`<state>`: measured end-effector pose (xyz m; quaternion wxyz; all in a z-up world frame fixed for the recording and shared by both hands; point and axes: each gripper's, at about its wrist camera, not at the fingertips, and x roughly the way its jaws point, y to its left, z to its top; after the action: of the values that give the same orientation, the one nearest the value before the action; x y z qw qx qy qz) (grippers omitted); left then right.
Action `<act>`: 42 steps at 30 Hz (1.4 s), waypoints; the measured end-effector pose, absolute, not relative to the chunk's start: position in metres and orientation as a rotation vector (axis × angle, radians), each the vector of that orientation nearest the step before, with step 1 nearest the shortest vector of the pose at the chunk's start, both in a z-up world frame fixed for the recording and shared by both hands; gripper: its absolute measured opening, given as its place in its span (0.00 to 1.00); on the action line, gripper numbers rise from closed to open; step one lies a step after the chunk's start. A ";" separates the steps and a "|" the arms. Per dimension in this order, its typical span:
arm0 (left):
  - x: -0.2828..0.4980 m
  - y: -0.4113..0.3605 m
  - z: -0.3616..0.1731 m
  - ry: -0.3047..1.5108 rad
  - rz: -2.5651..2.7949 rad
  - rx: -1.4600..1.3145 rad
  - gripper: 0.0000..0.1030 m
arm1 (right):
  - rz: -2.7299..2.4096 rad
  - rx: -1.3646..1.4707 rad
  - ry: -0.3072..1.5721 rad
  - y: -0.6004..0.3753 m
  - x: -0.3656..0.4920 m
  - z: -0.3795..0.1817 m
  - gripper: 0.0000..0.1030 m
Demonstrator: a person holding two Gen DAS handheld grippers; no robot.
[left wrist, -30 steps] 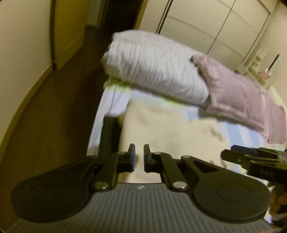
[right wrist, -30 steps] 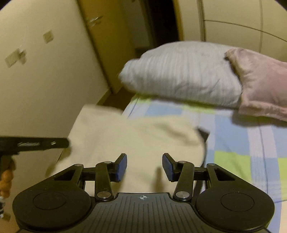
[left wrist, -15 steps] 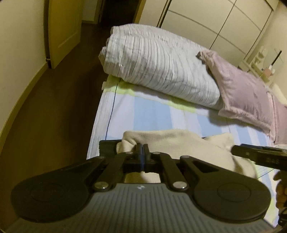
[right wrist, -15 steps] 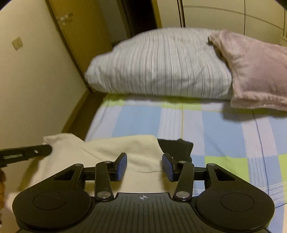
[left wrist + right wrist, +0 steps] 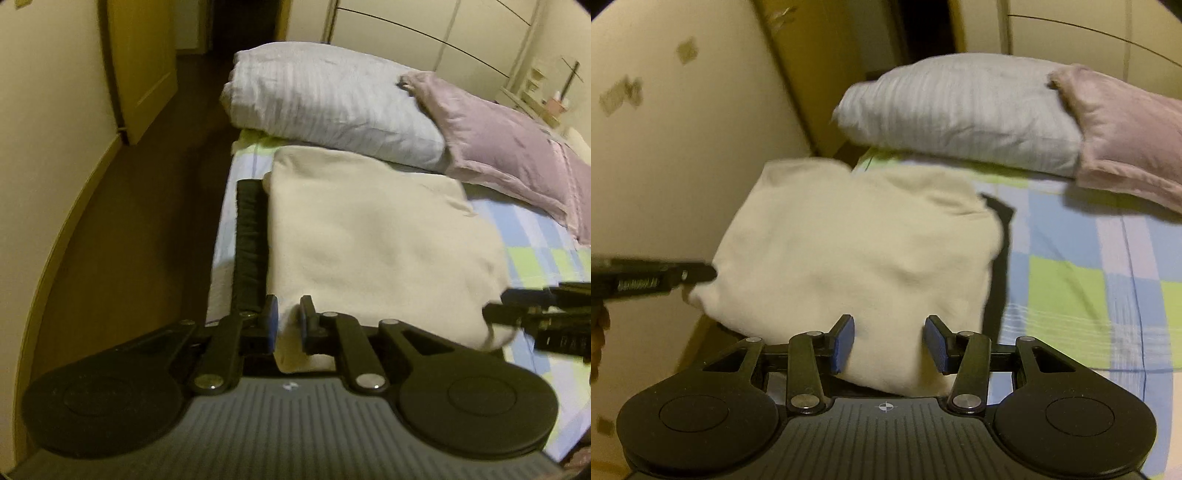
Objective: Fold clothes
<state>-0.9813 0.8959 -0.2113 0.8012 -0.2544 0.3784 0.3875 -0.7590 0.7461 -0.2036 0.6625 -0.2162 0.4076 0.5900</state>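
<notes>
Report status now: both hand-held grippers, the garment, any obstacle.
Left hand-held gripper open, cloth edge between fingers. Right hand-held gripper open. Cream garment on bed, black trim showing. Pillows close behind.

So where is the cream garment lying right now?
In both wrist views the cream garment lies near the bed's left edge, just short of the striped pillow, with a black cloth strip along its left side.

I'm working in dim, yellowish indoor light that tints both views warm. Motion blur smears the cream garment (image 5: 857,251) and the striped pillow (image 5: 960,110) in the right wrist view; the left view is a little sharper. The fisheye bends the walls, and the corners go black. A soft shadow lies under the pink pillow (image 5: 509,147).
</notes>
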 end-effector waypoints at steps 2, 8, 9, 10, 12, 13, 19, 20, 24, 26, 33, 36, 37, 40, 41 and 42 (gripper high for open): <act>-0.980 0.901 -0.219 0.811 0.849 -0.531 0.13 | 1.324 -0.539 0.873 0.757 -0.773 -0.206 0.46; -0.976 0.899 -0.221 0.811 0.861 -0.514 0.13 | 1.302 -0.602 0.807 0.769 -0.791 -0.208 0.46; -0.976 0.898 -0.218 0.811 0.860 -0.514 0.13 | 1.296 -0.600 0.808 0.766 -0.792 -0.207 0.46; -0.976 0.896 -0.213 0.810 0.863 -0.515 0.13 | 1.292 -0.589 0.816 0.762 -0.791 -0.206 0.46; -0.978 0.890 -0.201 0.808 0.875 -0.518 0.15 | 1.278 -0.539 0.857 0.752 -0.785 -0.200 0.46; -0.980 0.885 -0.194 0.806 0.895 -0.521 0.15 | 1.272 -0.511 0.880 0.746 -0.782 -0.196 0.46; -0.985 0.851 -0.154 0.834 0.967 -0.523 0.32 | 1.183 -0.471 0.983 0.714 -0.779 -0.174 0.46; -0.985 0.843 -0.148 0.831 0.975 -0.515 0.34 | 1.162 -0.475 1.000 0.710 -0.779 -0.172 0.46; -0.987 0.811 -0.123 0.819 1.005 -0.481 0.45 | 1.143 -0.457 1.004 0.688 -0.784 -0.157 0.46; -0.988 0.795 -0.110 0.812 1.020 -0.464 0.51 | 1.154 -0.452 0.972 0.675 -0.792 -0.146 0.46; -0.990 0.738 -0.074 0.791 1.074 -0.406 0.64 | 1.157 -0.473 0.871 0.626 -0.811 -0.107 0.46; -0.989 0.709 -0.065 0.788 1.101 -0.377 0.68 | 1.156 -0.450 0.862 0.603 -0.813 -0.095 0.46; -0.989 0.698 -0.062 0.787 1.111 -0.365 0.69 | 1.161 -0.441 0.863 0.594 -0.813 -0.091 0.46; -0.988 0.671 -0.056 0.778 1.122 -0.353 0.71 | 1.188 -0.391 0.876 0.567 -0.813 -0.082 0.46; -0.988 0.663 -0.056 0.777 1.123 -0.358 0.71 | 1.201 -0.375 0.884 0.559 -0.812 -0.079 0.46; -0.987 0.654 -0.055 0.775 1.124 -0.363 0.71 | 1.210 -0.357 0.896 0.549 -0.811 -0.077 0.46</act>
<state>-0.9874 0.6542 -0.0546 0.7608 -0.1666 0.3562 0.5163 -0.8105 0.5493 -0.0765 0.7154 -0.1613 0.4048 0.5462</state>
